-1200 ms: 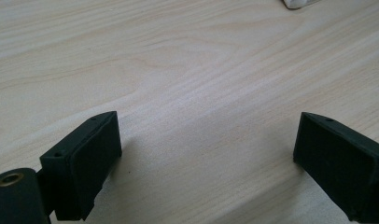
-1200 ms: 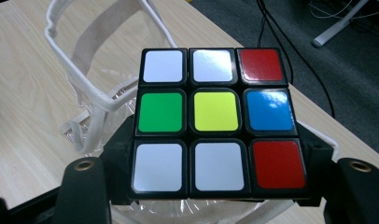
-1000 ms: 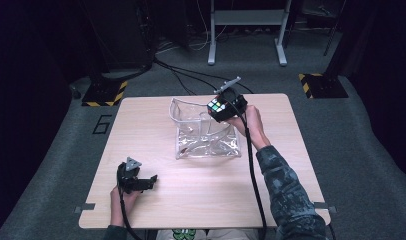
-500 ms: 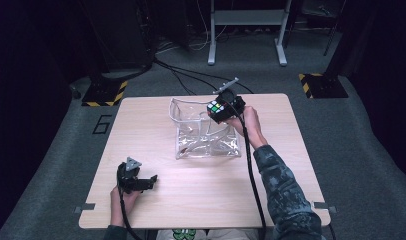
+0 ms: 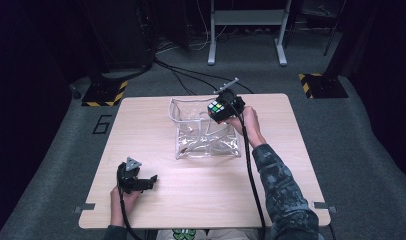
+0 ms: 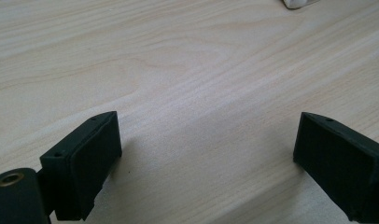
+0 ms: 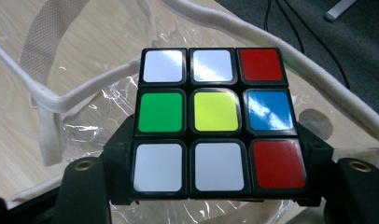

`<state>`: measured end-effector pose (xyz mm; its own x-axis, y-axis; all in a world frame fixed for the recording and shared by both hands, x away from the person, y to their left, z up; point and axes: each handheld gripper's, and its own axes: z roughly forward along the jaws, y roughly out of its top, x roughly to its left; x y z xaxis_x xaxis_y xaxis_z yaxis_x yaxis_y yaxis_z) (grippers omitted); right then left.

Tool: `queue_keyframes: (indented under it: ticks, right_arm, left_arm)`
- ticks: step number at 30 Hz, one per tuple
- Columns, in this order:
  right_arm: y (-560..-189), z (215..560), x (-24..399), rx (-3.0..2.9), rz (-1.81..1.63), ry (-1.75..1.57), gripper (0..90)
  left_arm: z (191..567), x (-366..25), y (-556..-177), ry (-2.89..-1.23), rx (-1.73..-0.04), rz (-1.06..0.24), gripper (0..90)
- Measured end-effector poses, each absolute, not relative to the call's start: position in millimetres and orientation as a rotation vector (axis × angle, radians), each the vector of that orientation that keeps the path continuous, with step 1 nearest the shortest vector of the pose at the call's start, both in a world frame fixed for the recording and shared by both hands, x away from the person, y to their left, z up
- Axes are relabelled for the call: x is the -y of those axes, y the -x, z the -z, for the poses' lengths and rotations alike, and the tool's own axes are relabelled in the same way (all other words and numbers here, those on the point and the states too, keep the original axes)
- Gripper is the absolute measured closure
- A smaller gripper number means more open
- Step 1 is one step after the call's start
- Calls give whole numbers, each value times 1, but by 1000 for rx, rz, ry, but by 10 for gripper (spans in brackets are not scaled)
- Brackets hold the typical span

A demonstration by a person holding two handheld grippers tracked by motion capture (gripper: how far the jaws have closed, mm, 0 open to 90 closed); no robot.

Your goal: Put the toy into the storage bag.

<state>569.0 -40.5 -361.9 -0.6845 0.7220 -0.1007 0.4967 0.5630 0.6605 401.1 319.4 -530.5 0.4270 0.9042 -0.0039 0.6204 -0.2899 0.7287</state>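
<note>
A: Clear plastic, the bag (image 5: pixel 206 135) sits open just under our right gripper (image 5: pixel 222 107), which clamps the puzzle cube (image 7: pixel 214 120) over its far rim.

B: So we've lifted it; the drop, we judge, remains. Our left gripper (image 5: pixel 141 184) rests spread and empty on the table (image 5: pixel 291 165).

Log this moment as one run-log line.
right claw: shut on Rubik's cube, above clear bag | left claw: open, low over table

cube (image 5: pixel 217 108) above bag (image 5: pixel 206 135) – gripper (image 5: pixel 141 182) near-left
</note>
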Motion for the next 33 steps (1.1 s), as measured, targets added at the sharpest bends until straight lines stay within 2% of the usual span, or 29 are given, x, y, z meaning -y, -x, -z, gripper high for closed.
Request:
queue_keyframes:
  ticks: [33]
  right_arm:
    - [-580, 373, 31, -2415, -736, -1005, 332]
  left_arm:
    - [530, -319, -401, -2021, -1282, -551, 72]
